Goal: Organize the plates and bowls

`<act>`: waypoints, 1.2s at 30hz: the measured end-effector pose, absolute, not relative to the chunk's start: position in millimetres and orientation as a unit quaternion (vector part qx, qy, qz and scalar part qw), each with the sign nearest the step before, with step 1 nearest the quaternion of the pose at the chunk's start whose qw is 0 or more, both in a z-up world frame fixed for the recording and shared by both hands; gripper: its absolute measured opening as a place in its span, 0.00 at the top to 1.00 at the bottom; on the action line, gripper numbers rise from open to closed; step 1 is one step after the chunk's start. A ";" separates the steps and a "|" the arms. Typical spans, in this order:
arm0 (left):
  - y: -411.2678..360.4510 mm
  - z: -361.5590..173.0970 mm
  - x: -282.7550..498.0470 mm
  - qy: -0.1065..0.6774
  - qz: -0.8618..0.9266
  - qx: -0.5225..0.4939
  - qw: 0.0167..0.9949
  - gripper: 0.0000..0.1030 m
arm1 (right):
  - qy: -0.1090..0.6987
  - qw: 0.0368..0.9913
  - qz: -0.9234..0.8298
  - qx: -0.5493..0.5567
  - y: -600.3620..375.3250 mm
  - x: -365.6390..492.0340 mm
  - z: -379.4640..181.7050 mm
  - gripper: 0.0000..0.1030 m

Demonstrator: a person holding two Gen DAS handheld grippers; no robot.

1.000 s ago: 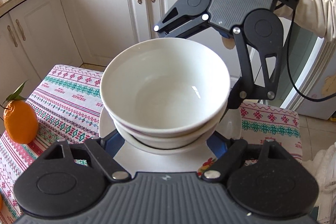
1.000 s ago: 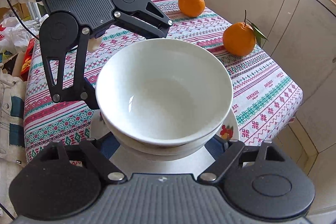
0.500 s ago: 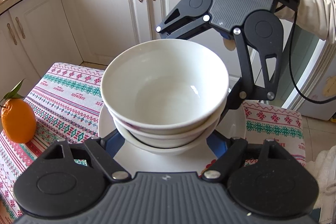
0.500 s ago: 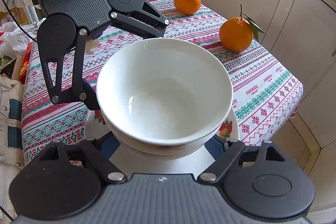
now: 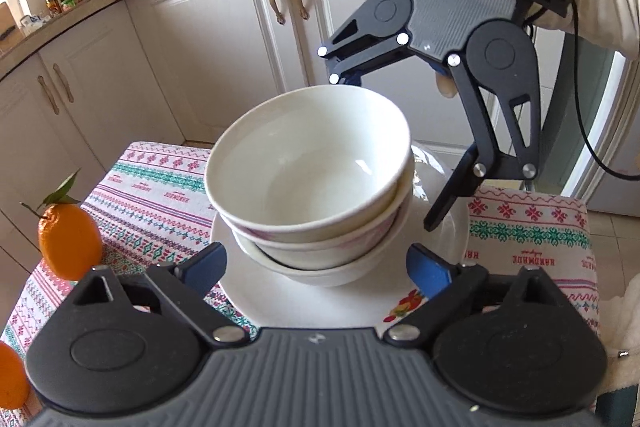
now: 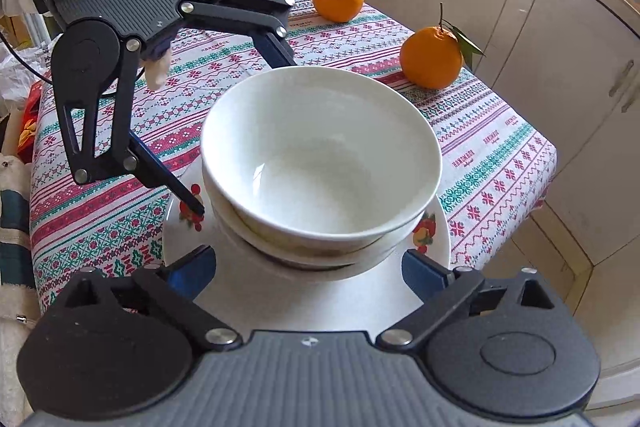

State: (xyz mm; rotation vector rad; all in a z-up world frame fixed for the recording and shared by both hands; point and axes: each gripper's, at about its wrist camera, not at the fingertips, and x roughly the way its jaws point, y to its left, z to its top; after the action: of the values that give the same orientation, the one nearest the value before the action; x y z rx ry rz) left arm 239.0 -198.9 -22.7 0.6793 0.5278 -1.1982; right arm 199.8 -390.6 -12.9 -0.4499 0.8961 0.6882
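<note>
The stack of bowls [image 5: 316, 187] sits nested on a white plate [image 5: 304, 307] with a fruit print, near the front edge of the cloth-covered counter [image 6: 480, 147]. The top bowl tilts a little, its rim leaning toward the left in the left wrist view, so the pile is not quite square.

The two tools face each other across the stack. The left hand-held gripper [image 5: 316, 267] has just been spreading its jaws; its blue pads now stand apart on either side of the lowest bowl, touching nothing. The right hand-held gripper [image 6: 308, 273] has likewise just been widening, and its pads flank the stack's base with clear gaps.

The stack lies straight ahead and below both tools, centred between each pair of fingers, and neither hand looks clearly nearer. Being round, the bowls offer no long axis. I judge the stacking done and both tools letting go.

Two oranges [image 6: 432, 57] rest farther off on the cloth, well apart from the plate.
</note>
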 end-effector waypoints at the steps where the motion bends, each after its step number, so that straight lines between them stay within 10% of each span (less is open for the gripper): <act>1: -194.8 -19.5 235.2 0.233 -0.538 0.308 0.749 0.04 | 0.421 0.825 0.313 -0.211 -389.5 196.7 -10.6 0.01; 36: -100.4 53.5 127.0 0.276 -0.182 0.074 0.941 0.01 | 0.298 0.943 -0.148 0.019 -300.7 64.3 71.2 0.00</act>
State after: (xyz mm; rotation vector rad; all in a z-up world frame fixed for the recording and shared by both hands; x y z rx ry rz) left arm 127.0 -100.4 53.5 0.1505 0.5622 -0.3719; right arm 64.3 -300.7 71.2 0.0380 0.6072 -0.3011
